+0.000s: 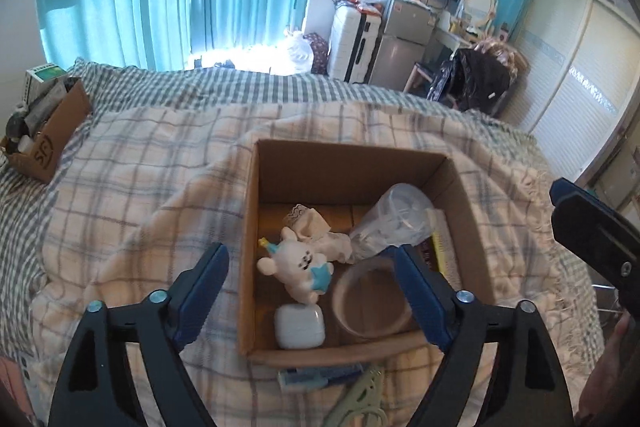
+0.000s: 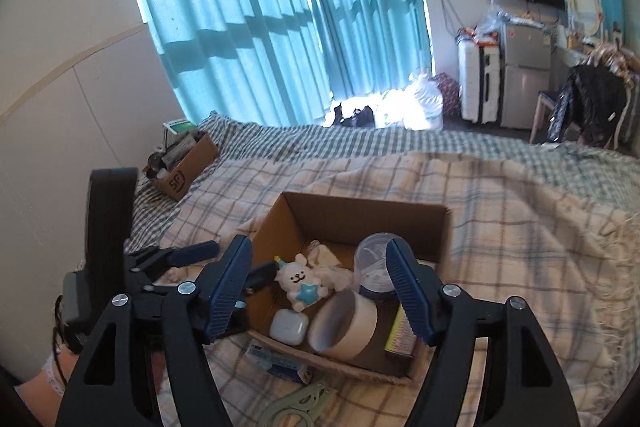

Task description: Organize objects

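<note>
Both grippers, left gripper (image 1: 308, 287) and right gripper (image 2: 320, 291), released and empty above cardboard box (image 1: 352, 155) on plaid blanket (image 1: 140, 187), toy (image 1: 298, 267) and tape roll (image 1: 372, 301) inside; next, probably fetching blue packet (image 2: 280, 365) and green hanger (image 2: 298, 405) lying just outside.

The cardboard box (image 1: 352, 163) is brown and matt, sitting on a soft checked cloth blanket (image 1: 152, 187). Inside the box, the bunny toy (image 1: 298, 267) looks smooth and a bit shiny, like plastic. Just beside the bunny lies a white glossy plastic earbud case (image 1: 299, 327). Behind the bunny is crumpled white cloth (image 1: 320, 231). The clear plastic cup (image 1: 394, 219) is see-through and smooth. The tape roll (image 2: 344, 325) has a matt papery side. The left gripper (image 1: 308, 291) has ridged blue pads (image 1: 204, 287), shiny metal screws and black plastic arms
</note>
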